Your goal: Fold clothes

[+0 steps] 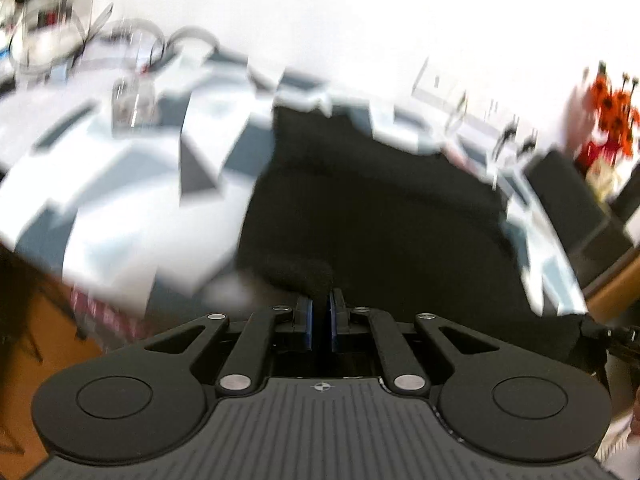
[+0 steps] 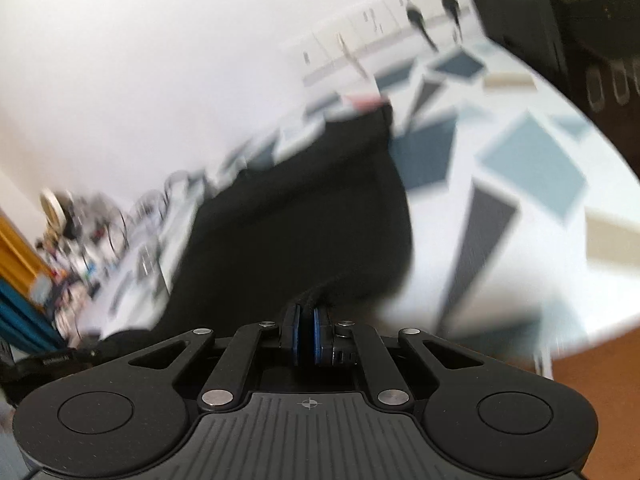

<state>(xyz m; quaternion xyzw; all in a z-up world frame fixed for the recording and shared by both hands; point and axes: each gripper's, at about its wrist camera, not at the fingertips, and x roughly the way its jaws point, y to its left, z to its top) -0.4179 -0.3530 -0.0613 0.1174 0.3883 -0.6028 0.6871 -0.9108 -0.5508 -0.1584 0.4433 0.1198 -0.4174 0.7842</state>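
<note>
A black garment (image 1: 372, 200) lies spread on a table covered with a white, grey and blue patterned cloth (image 1: 120, 184). My left gripper (image 1: 321, 304) is shut on a bunched near edge of the garment. In the right wrist view the same black garment (image 2: 296, 220) stretches away from my right gripper (image 2: 306, 314), which is shut on another part of its near edge. Both views are blurred by motion.
Cables and clutter (image 1: 52, 28) sit at the table's far left by a white wall. Orange flowers (image 1: 612, 108) and a black box (image 1: 568, 200) stand at the right. A dark appliance (image 2: 560, 32) stands at the far right of the patterned table (image 2: 520, 168).
</note>
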